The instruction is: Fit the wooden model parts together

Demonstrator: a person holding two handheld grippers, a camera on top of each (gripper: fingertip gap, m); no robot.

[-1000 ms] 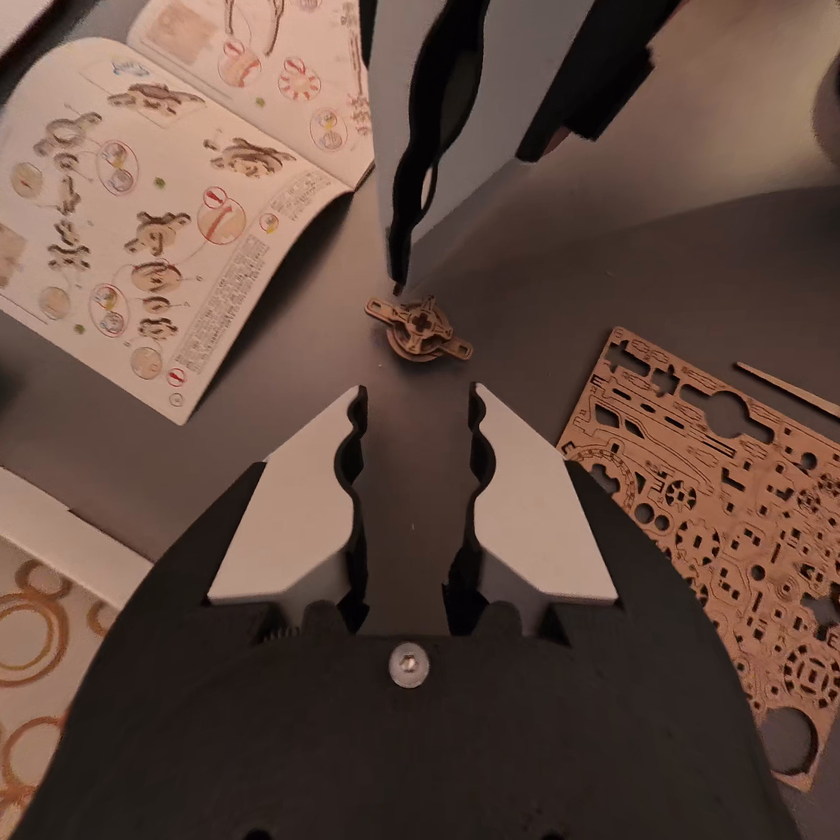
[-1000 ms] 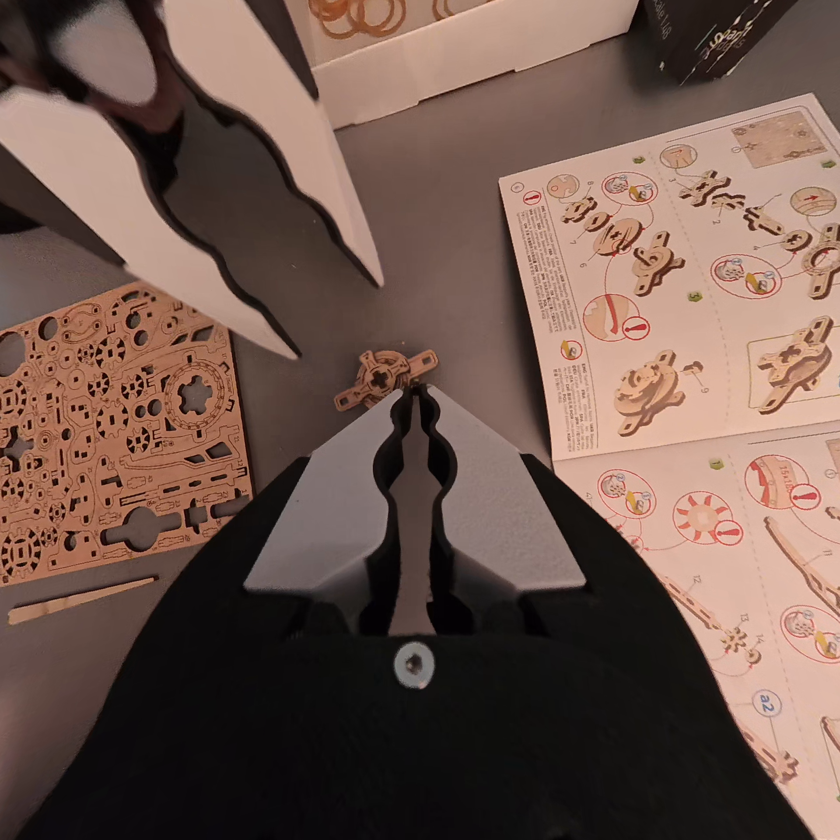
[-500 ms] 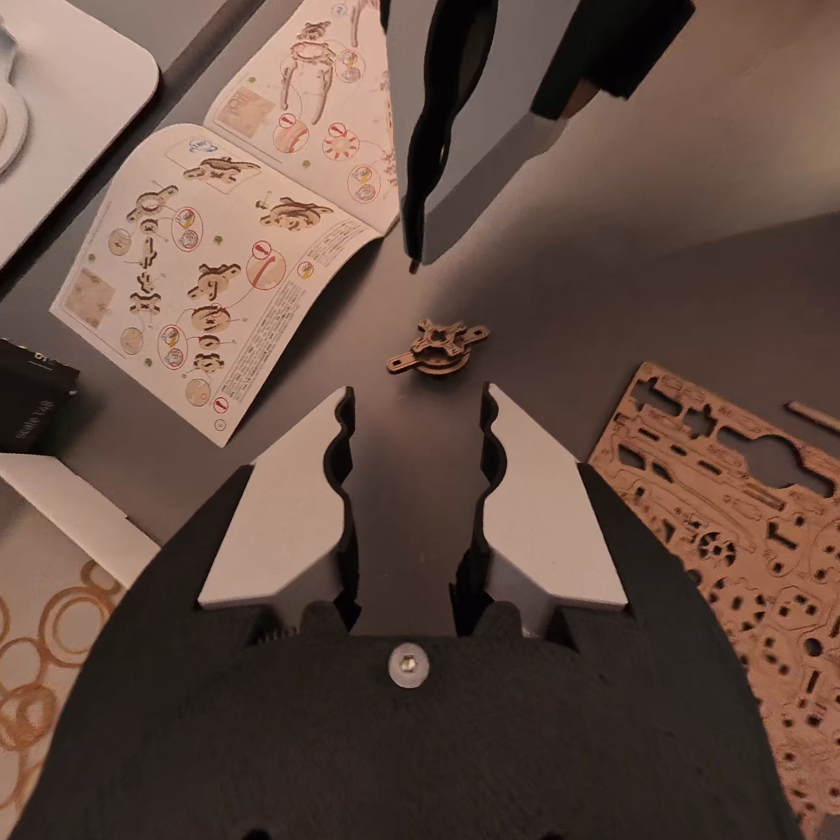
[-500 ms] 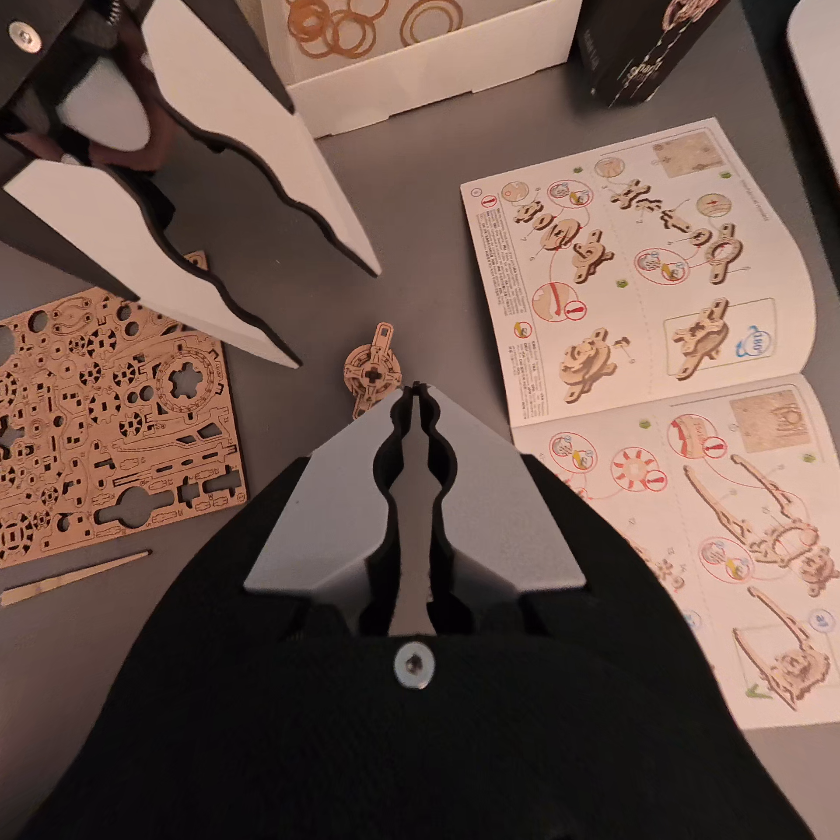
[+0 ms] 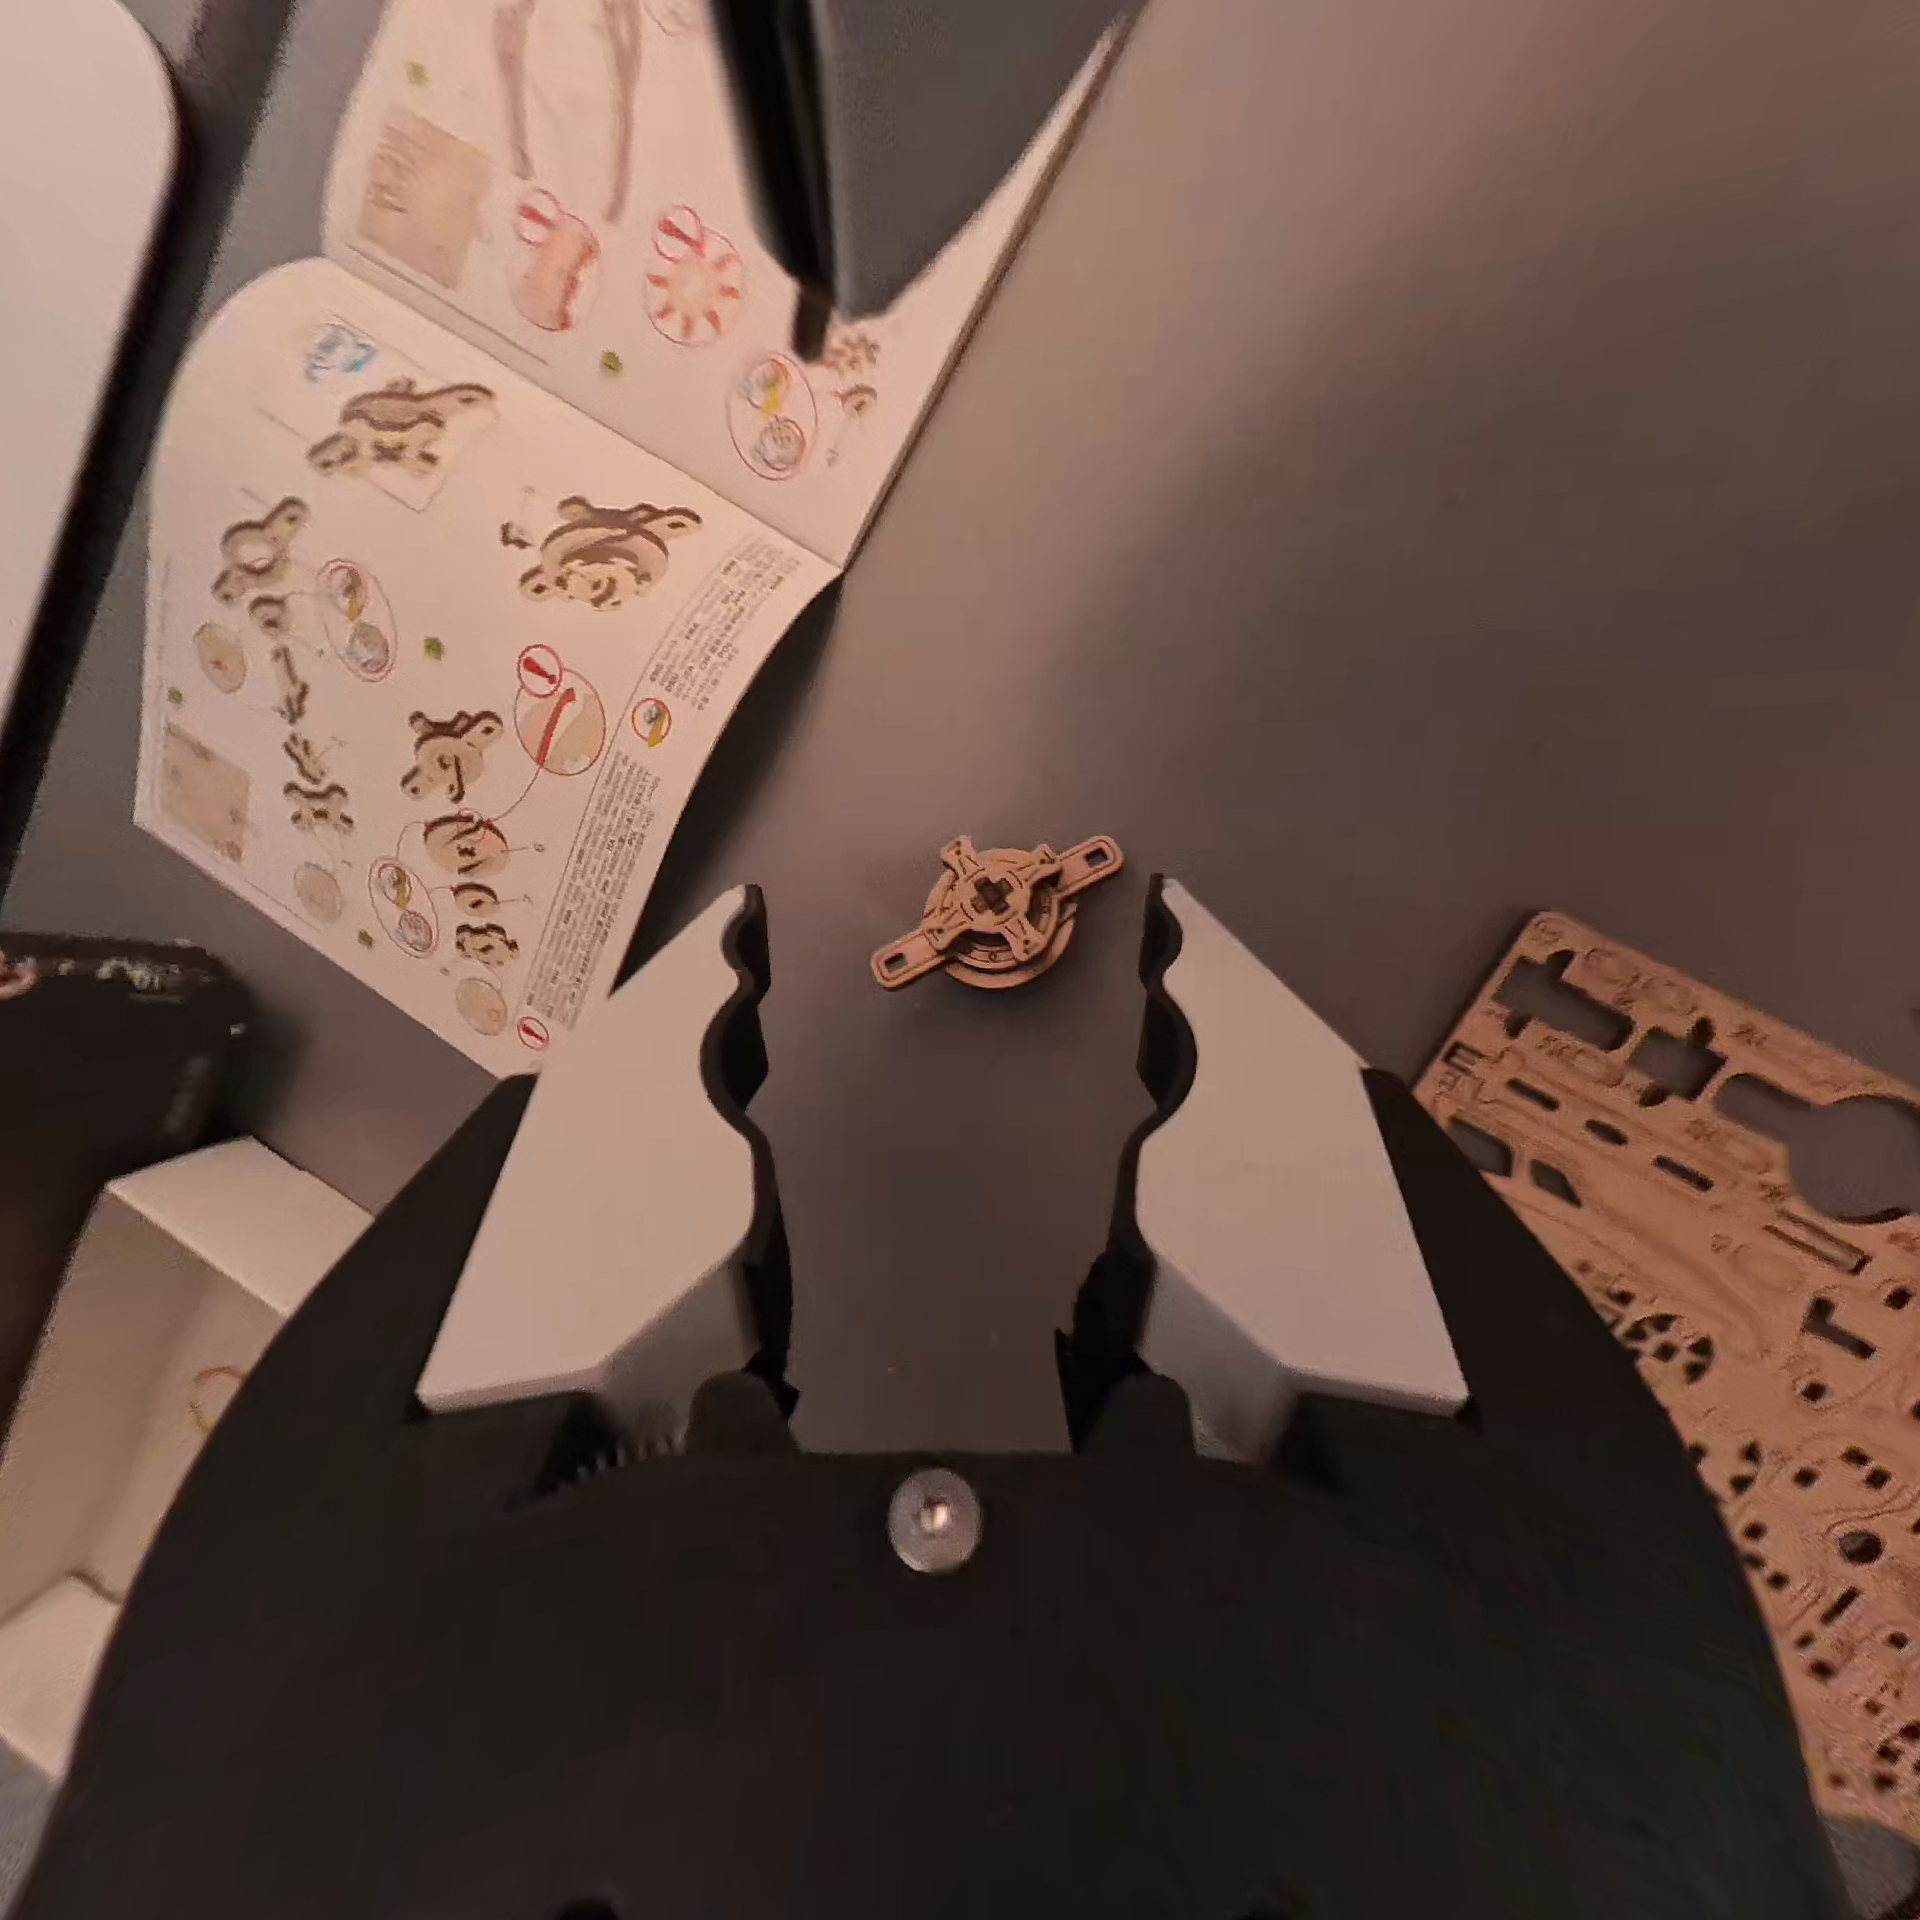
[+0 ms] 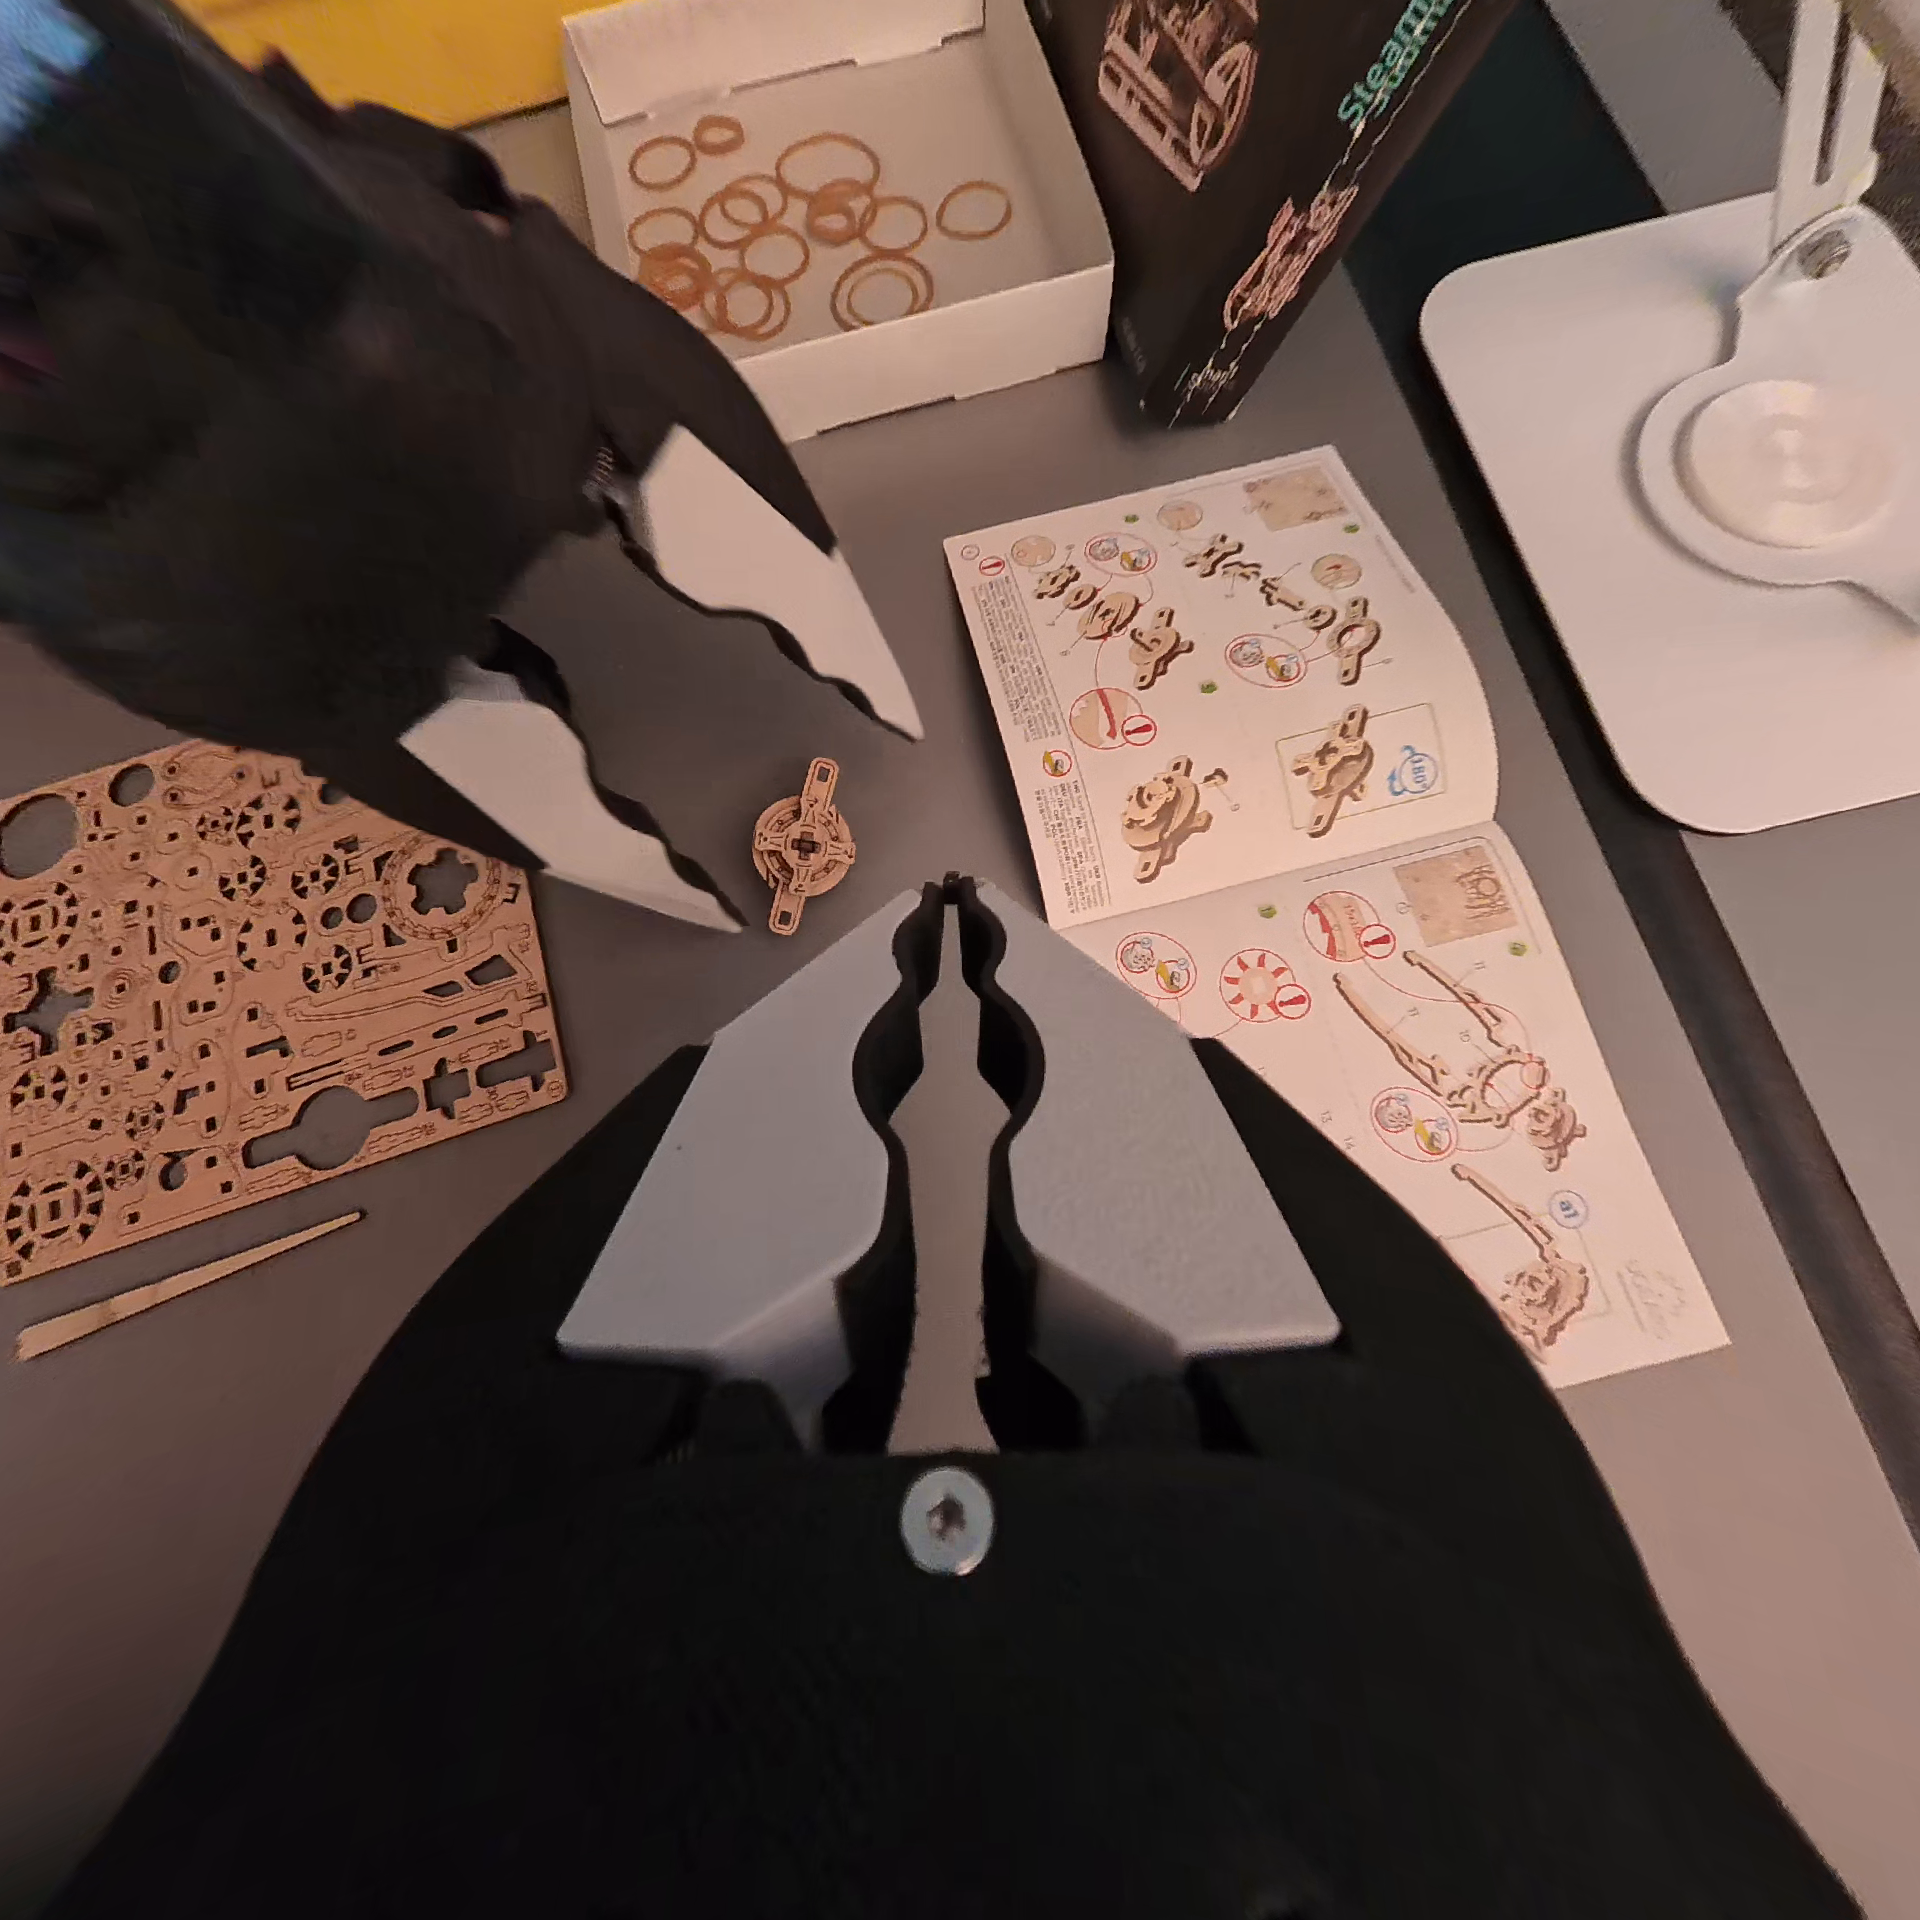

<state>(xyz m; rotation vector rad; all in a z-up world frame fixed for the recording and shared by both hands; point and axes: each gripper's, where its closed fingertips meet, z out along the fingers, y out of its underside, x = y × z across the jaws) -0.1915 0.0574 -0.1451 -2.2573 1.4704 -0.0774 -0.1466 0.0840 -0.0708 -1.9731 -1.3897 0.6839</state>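
The left gripper (image 5: 956, 914) hangs with its two fingers spread wide and empty over a grey table (image 5: 1403, 540), the small round wooden assembly (image 5: 995, 914) with its two crossed arms lying flat on the surface just beyond and between the tips, touching neither. Across from it, the right gripper (image 6: 951, 885) has its fingers pressed together at the tips with nothing between them; the assembly (image 6: 801, 844) lies at its ten o'clock, close to the tips but apart from them. In the right wrist view the left gripper (image 6: 821, 821) comes in from ten o'clock. An open instruction booklet (image 6: 1299, 831) lies at two o'clock of the right gripper, a punched wooden parts sheet (image 6: 239, 997) at nine o'clock with a thin wooden stick (image 6: 187, 1283) just below it. At twelve o'clock sits a white box (image 6: 1070, 301) of rubber bands (image 6: 800, 229), beside a dark carton (image 6: 1268, 177); a white stand base (image 6: 1704, 488) rests at one o'clock.
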